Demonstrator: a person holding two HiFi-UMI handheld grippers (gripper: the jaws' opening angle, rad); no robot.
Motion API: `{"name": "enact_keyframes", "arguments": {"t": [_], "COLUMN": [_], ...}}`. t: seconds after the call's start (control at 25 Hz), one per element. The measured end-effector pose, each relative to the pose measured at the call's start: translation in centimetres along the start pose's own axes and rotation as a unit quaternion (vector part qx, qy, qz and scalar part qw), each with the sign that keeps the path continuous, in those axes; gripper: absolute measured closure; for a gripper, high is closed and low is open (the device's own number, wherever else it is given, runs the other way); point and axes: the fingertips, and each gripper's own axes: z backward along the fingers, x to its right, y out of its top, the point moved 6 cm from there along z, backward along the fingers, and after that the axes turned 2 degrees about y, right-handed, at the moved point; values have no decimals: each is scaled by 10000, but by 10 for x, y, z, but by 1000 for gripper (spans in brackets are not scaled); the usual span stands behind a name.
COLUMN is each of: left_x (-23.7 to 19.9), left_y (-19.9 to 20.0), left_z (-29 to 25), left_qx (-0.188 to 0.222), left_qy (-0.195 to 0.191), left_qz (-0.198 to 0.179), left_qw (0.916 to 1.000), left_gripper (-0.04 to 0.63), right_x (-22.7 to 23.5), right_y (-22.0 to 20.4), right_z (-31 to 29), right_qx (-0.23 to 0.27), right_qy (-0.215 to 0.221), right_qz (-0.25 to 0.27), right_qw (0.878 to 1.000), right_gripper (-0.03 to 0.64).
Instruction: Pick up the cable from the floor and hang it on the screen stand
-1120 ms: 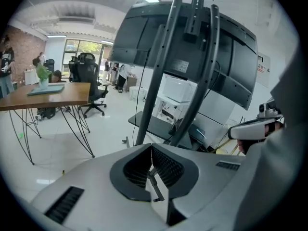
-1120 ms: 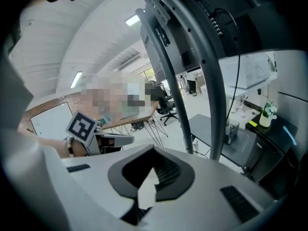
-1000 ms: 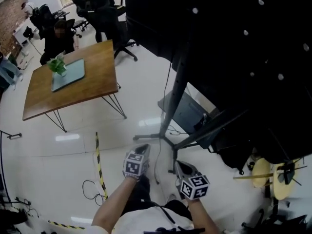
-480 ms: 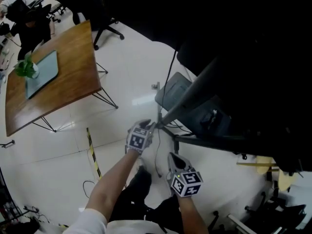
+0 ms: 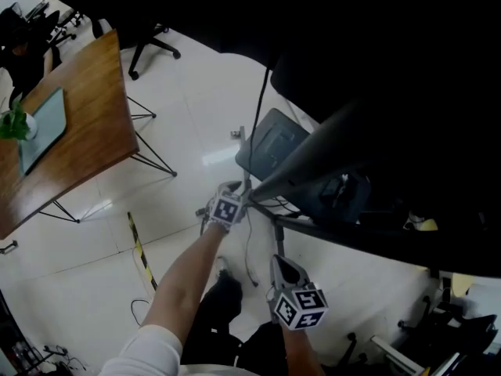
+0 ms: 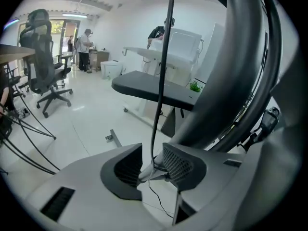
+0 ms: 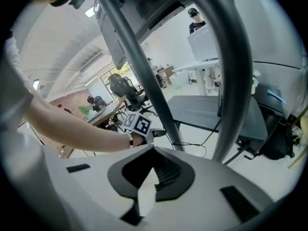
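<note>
A thin dark cable (image 6: 163, 57) drops from above, straight down between the pads (image 6: 179, 163) of my left gripper (image 6: 153, 166). Its jaws have just been opening; they stand apart, and the cable runs loose in the gap. In the head view this left gripper (image 5: 227, 208) is at the foot of the dark grey screen stand (image 5: 313, 163), and the cable (image 5: 248, 258) trails on over the white floor. The stand's thick post (image 6: 240, 81) rises just right of the jaws. My right gripper (image 5: 286, 276) hangs nearer to me, shut with nothing in it (image 7: 154, 170).
A wooden table (image 5: 70, 124) with a teal tray and a plant stands at the left. An office chair (image 5: 149, 41) is behind it. Yellow-black tape (image 5: 139, 249) crosses the floor. The stand's flat base plate (image 5: 270, 143) lies ahead. People (image 6: 86, 47) stand far off.
My left gripper has reached away from me to the stand's foot. The right gripper has sunk a little and stays close to me. The head view has tilted further down.
</note>
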Motion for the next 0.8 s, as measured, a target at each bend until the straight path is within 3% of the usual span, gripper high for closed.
{"name": "enact_keyframes", "arguments": {"t": [0.16, 0.24, 0.48, 0.8], "left_x": [3, 0, 9, 76], "left_y": [-1, -2, -14, -36], "left_z": [-16, -15, 21, 116], "left_qx": [-66, -97, -37, 303], "left_qy": [-24, 4, 67, 74], "left_qz": [-227, -312, -287, -8], "left_qw": [9997, 9995, 9996, 9995], "left_gripper": [467, 575, 577, 578], "right_x": [9, 10, 10, -6], "right_y": [-15, -17, -14, -24], "right_z": [6, 7, 4, 47], "right_qx": [11, 36, 83, -104], "right_qy": [-119, -168, -129, 160], "right_qz": [-123, -167, -190, 293], "right_qw": [9999, 9997, 9997, 9994], "right_gripper": [609, 609, 609, 609]}}
